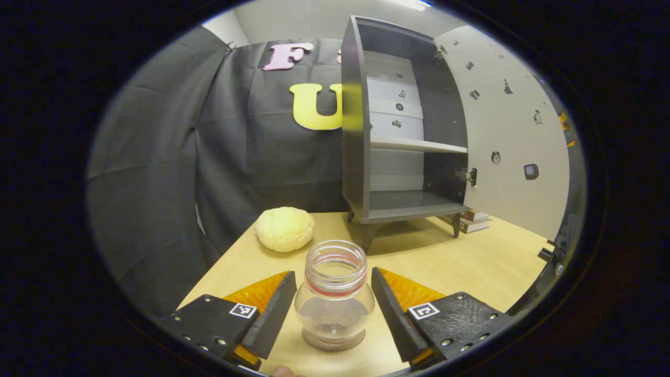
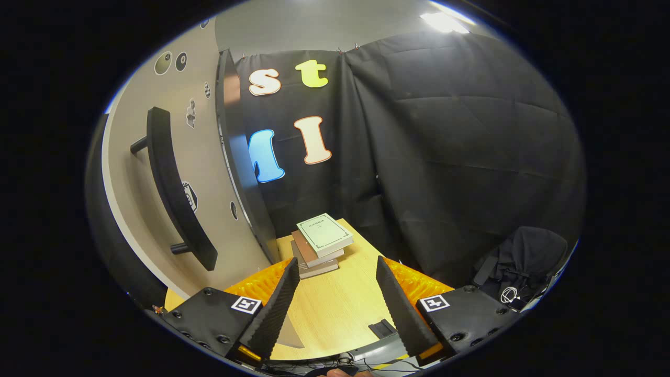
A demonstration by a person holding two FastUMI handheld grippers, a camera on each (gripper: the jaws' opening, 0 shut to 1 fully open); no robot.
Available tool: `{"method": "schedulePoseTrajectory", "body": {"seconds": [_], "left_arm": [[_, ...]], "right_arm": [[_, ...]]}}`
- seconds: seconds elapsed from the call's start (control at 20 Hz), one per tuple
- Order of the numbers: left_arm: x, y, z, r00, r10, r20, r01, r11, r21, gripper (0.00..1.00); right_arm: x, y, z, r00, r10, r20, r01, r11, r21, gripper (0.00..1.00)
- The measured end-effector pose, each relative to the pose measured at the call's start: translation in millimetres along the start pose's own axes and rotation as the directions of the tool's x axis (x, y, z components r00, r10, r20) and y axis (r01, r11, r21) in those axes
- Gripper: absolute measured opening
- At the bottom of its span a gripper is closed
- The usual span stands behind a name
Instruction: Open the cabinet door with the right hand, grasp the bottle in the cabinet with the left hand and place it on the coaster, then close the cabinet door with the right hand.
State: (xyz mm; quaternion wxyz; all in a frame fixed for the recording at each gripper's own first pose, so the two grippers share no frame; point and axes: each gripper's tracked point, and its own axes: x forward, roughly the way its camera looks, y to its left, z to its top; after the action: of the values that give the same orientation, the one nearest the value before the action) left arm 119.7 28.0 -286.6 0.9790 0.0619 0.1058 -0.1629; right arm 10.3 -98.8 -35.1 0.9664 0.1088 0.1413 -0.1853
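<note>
Black cloth walls all around the booth, with one light wood table [image 1: 460, 262] carrying everything. In the left gripper view there's one dark cabinet [image 1: 398, 131] standing toward the far edge of the table, its one door [image 1: 510, 136] swung wide open to the right, and two shelf levels inside that look bare. One pale yellow lumpy thing, kind of like a bun [image 1: 285, 229], sits near the table's left edge, just left of the cabinet's feet. The one clear bottle [image 1: 335, 293], no cap, red ring round the neck, stands upright on one round coaster [image 1: 333, 341] close to the near edge. The left tool [image 1: 334, 309] has its fingers spread apart on either side of the bottle, with a visible gap on both sides, so it's not gripping it. In the right gripper view the right tool [image 2: 337, 293] is also spread open with nothing between its fingers, right next to the outer face of the door with its one long black handle [image 2: 172, 183]. Past it, a stack of three books [image 2: 320, 245] lies by the table's far edge.
</note>
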Motion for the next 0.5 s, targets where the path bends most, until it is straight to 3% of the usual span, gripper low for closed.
{"method": "schedulePoseTrajectory", "body": {"seconds": [0.05,0.15,0.3,0.4,0.5], "left_arm": [[0.0,0.4,-0.1,1.000,0.001,-0.002,-0.001,1.000,0.005,0.86],[-0.5,1.5,4.3,1.000,0.002,0.003,-0.002,1.000,0.008,0.92],[0.5,0.6,17.7,1.000,-0.014,0.020,0.015,1.000,-0.009,0.87],[2.6,-1.7,25.9,0.999,-0.021,0.031,0.021,1.000,-0.008,0.92],[0.7,-2.6,39.3,0.998,-0.030,0.048,0.031,0.999,-0.009,0.89]], "right_arm": [[0.1,0.5,-3.1,1.000,0.001,-0.006,-0.001,1.000,0.008,0.94],[-0.8,2.2,-8.8,1.000,0.001,-0.015,-0.001,1.000,0.014,0.94],[-2.3,4.5,-16.5,1.000,0.000,-0.023,0.001,1.000,0.007,0.94],[-3.7,4.8,-20.5,1.000,-0.006,-0.027,0.006,1.000,-0.002,0.94],[-7.0,4.5,-22.6,1.000,-0.012,-0.028,0.012,1.000,0.001,0.94]]}}
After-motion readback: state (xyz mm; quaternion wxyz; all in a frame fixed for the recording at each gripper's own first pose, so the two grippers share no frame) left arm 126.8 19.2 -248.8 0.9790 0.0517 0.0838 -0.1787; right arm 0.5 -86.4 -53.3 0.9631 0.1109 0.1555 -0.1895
